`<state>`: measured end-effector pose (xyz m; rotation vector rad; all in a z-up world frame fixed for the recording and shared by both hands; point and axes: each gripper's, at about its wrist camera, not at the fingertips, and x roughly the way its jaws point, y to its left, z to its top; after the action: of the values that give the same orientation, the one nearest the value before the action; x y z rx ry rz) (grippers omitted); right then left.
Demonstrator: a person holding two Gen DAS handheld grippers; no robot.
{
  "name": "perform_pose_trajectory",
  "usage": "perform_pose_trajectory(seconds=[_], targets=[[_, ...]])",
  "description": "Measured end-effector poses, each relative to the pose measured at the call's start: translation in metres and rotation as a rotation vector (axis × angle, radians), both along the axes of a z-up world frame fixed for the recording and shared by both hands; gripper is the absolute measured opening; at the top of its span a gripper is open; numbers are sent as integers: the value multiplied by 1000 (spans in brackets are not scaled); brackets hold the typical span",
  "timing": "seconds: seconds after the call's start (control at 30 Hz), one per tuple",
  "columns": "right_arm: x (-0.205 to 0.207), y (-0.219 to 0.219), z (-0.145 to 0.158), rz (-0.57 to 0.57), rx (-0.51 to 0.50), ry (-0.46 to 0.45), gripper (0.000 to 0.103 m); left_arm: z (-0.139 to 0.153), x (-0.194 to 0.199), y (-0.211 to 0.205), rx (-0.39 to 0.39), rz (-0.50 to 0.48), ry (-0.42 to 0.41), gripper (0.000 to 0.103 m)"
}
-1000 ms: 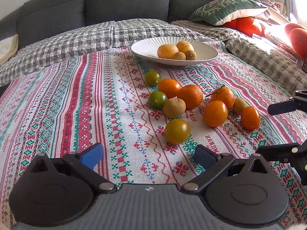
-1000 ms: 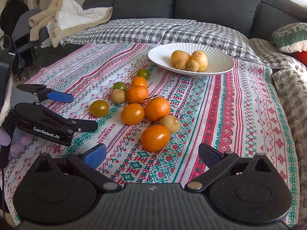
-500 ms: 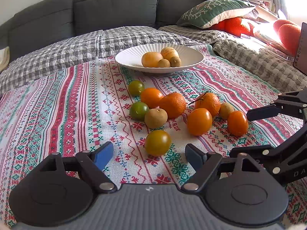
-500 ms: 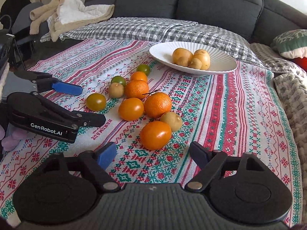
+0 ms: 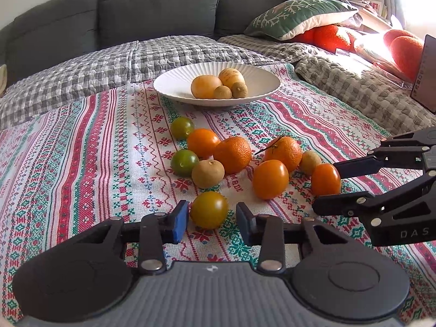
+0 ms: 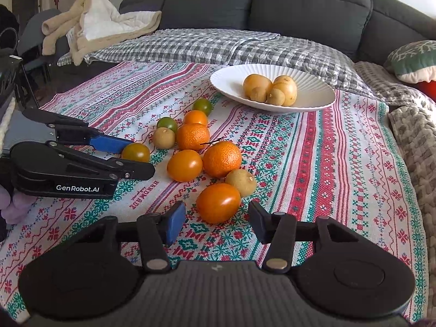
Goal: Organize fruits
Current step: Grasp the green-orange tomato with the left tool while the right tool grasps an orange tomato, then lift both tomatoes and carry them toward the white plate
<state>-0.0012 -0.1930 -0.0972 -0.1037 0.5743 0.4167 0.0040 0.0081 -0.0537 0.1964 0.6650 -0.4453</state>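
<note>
Several loose fruits lie on the patterned cloth (image 5: 90, 163): mandarins (image 5: 232, 154), orange and green tomatoes, brown kiwis (image 5: 207, 173). My left gripper (image 5: 212, 222) straddles a yellow-green tomato (image 5: 209, 209); its jaws are closing, with small gaps still beside the pads. In the right wrist view, that left gripper (image 6: 140, 158) flanks the same tomato (image 6: 135, 152). My right gripper (image 6: 216, 222) straddles an orange tomato (image 6: 218, 203), its jaws closing too, its pads clear of the fruit. The left wrist view shows the right gripper (image 5: 327, 186) around that orange tomato (image 5: 325, 179). A white plate (image 5: 169, 84) farther back holds yellowish fruits and kiwis.
A dark grey sofa (image 5: 158, 8) rises behind, with a checked quilt (image 5: 95, 65) over the seat. A green cushion (image 5: 297, 17) and orange round cushions (image 5: 329, 36) sit at the right. Folded blankets (image 6: 103, 24) lie on a chair at the left. A knitted throw (image 6: 414, 136) borders the cloth's right side.
Both grippers' jaws went from wide apart to narrow. Each gripper moved forward, so a tomato now sits between its fingers. The fruits have not shifted.
</note>
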Motion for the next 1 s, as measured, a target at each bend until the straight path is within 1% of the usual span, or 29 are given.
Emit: perform_pose_trajectory(seconds=[0.1, 0.27, 0.37, 0.73, 0.9, 1.0], targets=[[1, 0, 1, 1, 3, 1, 42, 0, 0, 1, -3, 2, 6, 31], [2, 1, 2, 7, 5, 0, 37, 2, 2, 1, -9, 6, 25, 28], [3, 1, 2, 7, 5, 0, 32, 3, 2, 1, -9, 10, 30, 26], [2, 1, 9, 12, 16, -10, 31, 8, 4, 0, -18, 16, 43, 26], [2, -1, 14, 5, 25, -18, 31, 14, 5, 0, -31, 24, 62, 26], [1, -3, 20, -2, 35, -33, 31, 17, 7, -3, -23, 30, 79, 26]])
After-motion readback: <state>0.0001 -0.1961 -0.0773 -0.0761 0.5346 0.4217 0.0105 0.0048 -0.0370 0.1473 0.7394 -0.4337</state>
